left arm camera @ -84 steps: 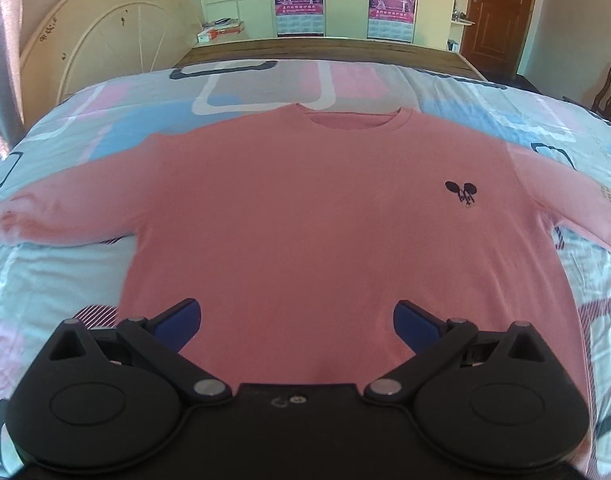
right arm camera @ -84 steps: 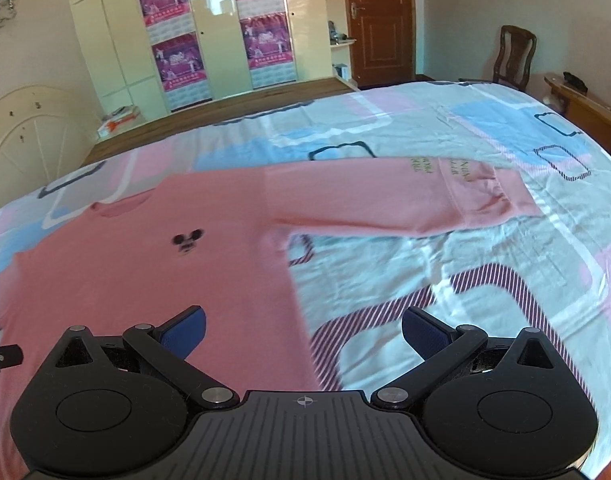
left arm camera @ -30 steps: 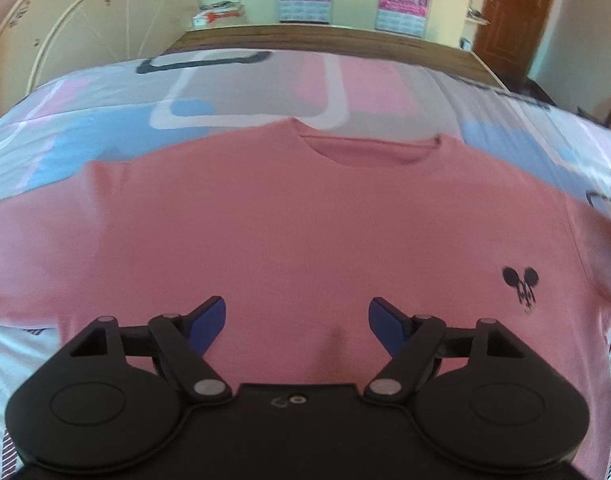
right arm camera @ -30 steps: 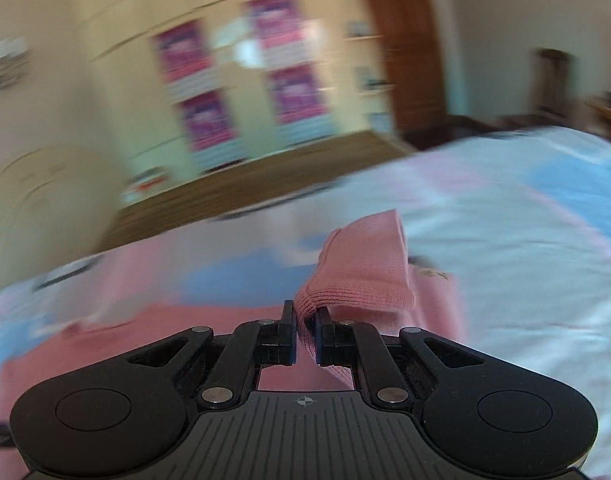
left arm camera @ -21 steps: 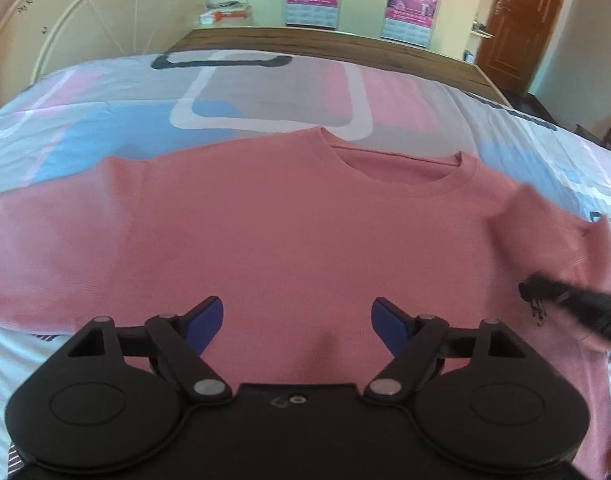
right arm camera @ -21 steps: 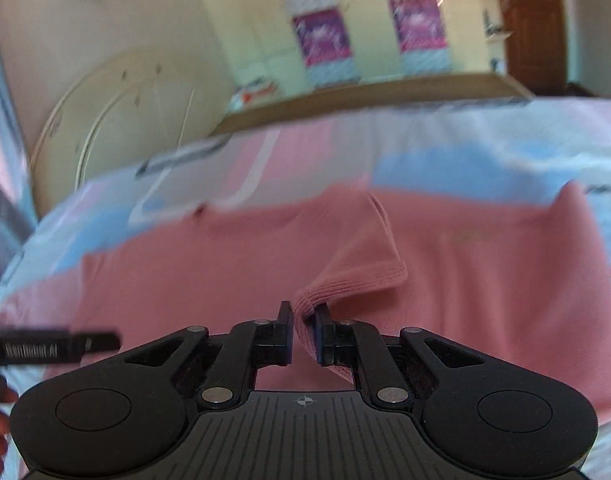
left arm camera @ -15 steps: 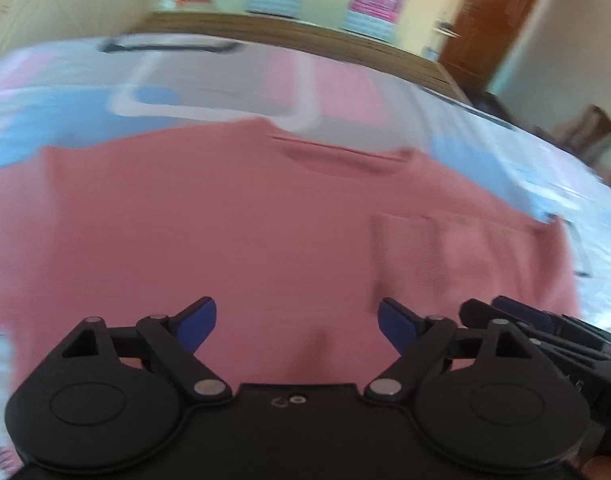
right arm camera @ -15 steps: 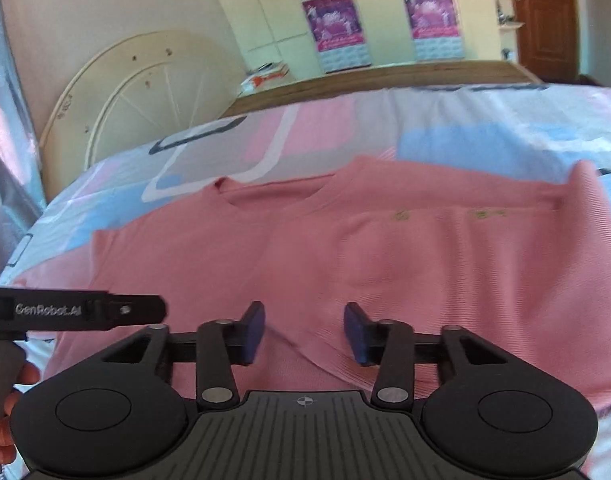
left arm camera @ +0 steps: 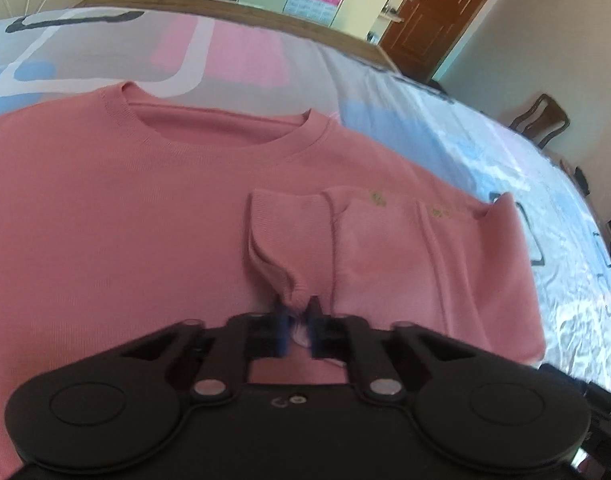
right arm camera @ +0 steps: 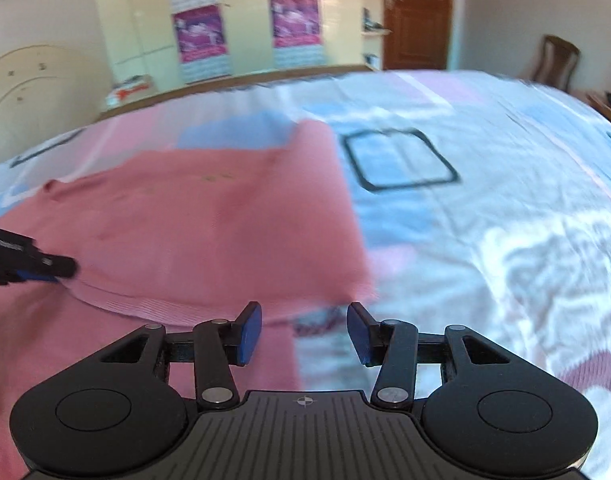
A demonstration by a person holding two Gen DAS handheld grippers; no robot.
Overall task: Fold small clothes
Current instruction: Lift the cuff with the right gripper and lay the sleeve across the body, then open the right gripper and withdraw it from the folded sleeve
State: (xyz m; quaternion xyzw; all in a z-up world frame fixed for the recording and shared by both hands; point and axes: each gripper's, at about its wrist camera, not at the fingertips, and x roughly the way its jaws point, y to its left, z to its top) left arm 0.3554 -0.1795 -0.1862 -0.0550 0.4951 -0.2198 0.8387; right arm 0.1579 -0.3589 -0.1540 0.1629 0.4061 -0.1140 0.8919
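- Your left gripper [left arm camera: 296,312] sits at the bottom centre of the left wrist view, its jaws having just closed; it is clenched on the cuff [left arm camera: 283,256] of the sleeve, with a fold of pink cloth pinched between the blue pads.
- The sweater [left arm camera: 117,216] lies flat on the bed [left arm camera: 465,136], filling the left and middle of that view, collar [left arm camera: 221,136] toward the top.
- The sleeve [left arm camera: 393,248] lies folded across the sweater's body, running from the right edge of the garment in to the cuff at centre.
- Your right gripper [right arm camera: 304,330] is released at the bottom centre of the right wrist view: its jaws stand partly apart with nothing between them, over the sweater's edge and the bedsheet.
- In that view the sweater [right arm camera: 209,232] takes up the left half; the left gripper [right arm camera: 29,266] enters from the left edge, resting on the pink cloth.
- A chair [right arm camera: 557,62] stands at the upper right, blurred.
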